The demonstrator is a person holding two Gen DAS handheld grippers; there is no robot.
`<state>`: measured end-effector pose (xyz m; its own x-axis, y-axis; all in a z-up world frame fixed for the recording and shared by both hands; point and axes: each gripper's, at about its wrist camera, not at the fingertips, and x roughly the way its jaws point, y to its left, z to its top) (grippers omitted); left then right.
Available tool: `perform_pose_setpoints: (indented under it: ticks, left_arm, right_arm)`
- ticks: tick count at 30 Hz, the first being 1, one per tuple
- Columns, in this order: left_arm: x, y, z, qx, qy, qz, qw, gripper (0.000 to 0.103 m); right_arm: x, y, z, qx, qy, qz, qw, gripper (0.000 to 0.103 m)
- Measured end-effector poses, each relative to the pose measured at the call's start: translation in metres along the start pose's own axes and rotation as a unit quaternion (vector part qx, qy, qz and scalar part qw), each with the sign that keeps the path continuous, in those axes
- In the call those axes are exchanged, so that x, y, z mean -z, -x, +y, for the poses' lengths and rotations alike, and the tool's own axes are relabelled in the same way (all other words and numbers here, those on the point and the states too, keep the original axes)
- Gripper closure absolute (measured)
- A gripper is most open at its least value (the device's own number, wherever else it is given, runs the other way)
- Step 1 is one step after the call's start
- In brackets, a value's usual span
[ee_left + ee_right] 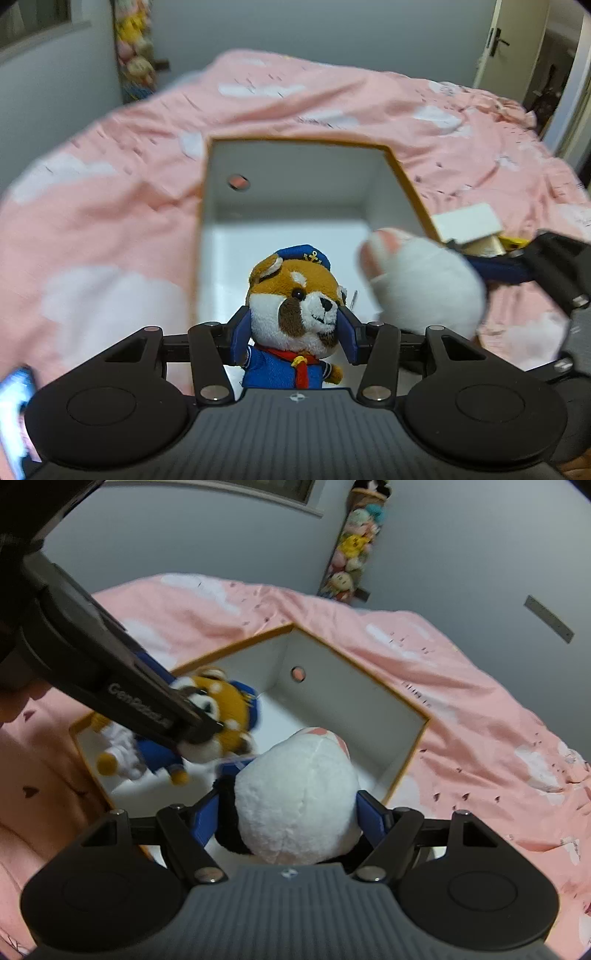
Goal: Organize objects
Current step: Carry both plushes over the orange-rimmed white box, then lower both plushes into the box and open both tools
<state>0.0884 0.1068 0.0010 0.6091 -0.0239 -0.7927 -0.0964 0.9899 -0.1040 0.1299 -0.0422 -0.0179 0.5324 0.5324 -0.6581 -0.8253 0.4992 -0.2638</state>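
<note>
Both tongs gripping plushies over box [406, 760]; white plush [295, 794] face hidden.

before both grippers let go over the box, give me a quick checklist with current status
1. Left gripper clamped on the sailor plush: ok.
2. Right gripper clamped on the white plush: ok.
3. Sailor plush over the open box: ok, the right wrist view shows it above the box floor.
4. White plush over the box: ok, though near the front edge.
5. Box floor free under both toys: cannot tell, the plushes hide part of it.
6. Grippers apart from each other: cannot tell, they are close together.
</note>
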Motion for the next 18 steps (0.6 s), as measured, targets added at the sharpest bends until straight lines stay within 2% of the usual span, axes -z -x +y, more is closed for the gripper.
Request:
perform_pose_setpoints:
  ticks: [5, 10, 18]
  left_arm:
    - [0.003, -0.017, -0.001, 0.023, 0.014, 0.025, 0.9993, 0.047]
    - [0.006, -0.033, 0.0, 0.023, 0.036, 0.044, 0.9981, 0.047]
    - [0.009, -0.051, 0.008, 0.026, 0.075, 0.072, 0.9942, 0.047]
  right_arm:
    - [-0.001, -0.009, 0.005, -0.012, 0.022, 0.024, 0.999, 0.026]
    - [-0.003, -0.02, 0.012, -0.019, 0.045, 0.062, 0.997, 0.025]
    - [0.006, -0.039, -0.006, -0.069, -0.012, 0.116, 0.991, 0.023]
